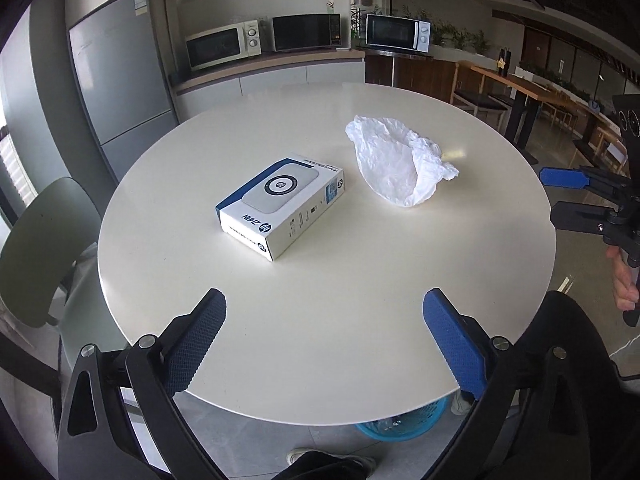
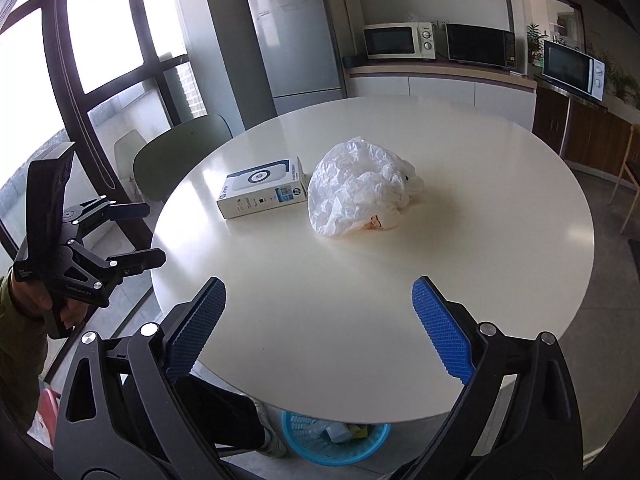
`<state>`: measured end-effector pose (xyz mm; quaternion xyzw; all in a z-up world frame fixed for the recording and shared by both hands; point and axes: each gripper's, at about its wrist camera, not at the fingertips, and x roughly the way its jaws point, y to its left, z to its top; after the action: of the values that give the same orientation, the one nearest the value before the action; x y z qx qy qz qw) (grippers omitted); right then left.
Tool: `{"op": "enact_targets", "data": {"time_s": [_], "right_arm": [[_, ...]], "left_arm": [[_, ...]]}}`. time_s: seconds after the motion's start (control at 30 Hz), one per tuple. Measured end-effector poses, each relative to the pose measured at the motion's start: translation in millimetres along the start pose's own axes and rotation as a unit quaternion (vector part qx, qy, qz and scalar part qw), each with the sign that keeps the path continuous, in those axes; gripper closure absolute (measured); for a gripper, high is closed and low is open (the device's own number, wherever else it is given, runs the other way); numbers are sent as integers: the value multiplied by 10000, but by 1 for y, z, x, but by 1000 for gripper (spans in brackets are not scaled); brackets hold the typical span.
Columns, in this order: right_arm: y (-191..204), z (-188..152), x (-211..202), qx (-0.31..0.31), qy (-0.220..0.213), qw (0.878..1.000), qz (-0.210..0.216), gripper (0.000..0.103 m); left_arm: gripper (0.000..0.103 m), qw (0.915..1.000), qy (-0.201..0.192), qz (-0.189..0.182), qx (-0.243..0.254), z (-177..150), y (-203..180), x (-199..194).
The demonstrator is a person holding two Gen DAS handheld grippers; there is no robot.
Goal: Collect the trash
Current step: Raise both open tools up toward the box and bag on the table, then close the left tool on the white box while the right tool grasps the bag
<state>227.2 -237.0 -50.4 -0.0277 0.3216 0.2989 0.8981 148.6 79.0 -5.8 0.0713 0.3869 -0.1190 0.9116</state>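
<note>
Left gripper (image 1: 324, 336), right gripper (image 2: 320, 320): jaws spread wide, empty, at bench (image 2: 500, 240) near edge. Crumpled plastic bag (image 2: 356, 188) mid-bench, straight ahead of right gripper, nearer it; box (image 1: 282, 204) beside, toward left. Blue basket (image 2: 336, 440) under bench.

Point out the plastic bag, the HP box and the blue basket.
plastic bag (image 2: 356, 188), right wrist view, crumpled middle.
HP box (image 1: 280, 204), left wrist view, top face.
blue basket (image 2: 294, 436), right wrist view, left rim under the table (image 2: 500, 280) edge.
</note>
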Motion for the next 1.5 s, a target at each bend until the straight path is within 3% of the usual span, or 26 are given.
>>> {"op": "enact_targets", "data": {"time_s": [0.1, 0.23, 0.47, 0.73, 1.1, 1.3, 1.5], "right_arm": [[0, 14, 18, -12, 136, 9999, -17, 10], [-1, 32, 41, 8, 280, 9995, -117, 10], [-13, 54, 77, 205, 513, 9979, -330, 10], [-36, 57, 115, 469, 865, 9943, -411, 11], [-35, 58, 143, 430, 1133, 9918, -405, 38], [-34, 51, 143, 414, 1160, 9918, -352, 48], [-33, 50, 142, 389, 1168, 9920, -284, 68]], "left_arm": [[6, 9997, 13, -214, 94, 10, 11, 16], [6, 9982, 89, -88, 587, 23, 16, 36], [6, 9957, 229, -373, 812, 44, 32, 68], [6, 9931, 410, -486, 983, 50, 50, 102], [6, 9911, 83, -836, 1037, 58, 61, 100], [6, 9812, 445, -1098, 1527, 62, 57, 116], [9, 9755, 723, -1273, 1644, 56, 57, 128]]}}
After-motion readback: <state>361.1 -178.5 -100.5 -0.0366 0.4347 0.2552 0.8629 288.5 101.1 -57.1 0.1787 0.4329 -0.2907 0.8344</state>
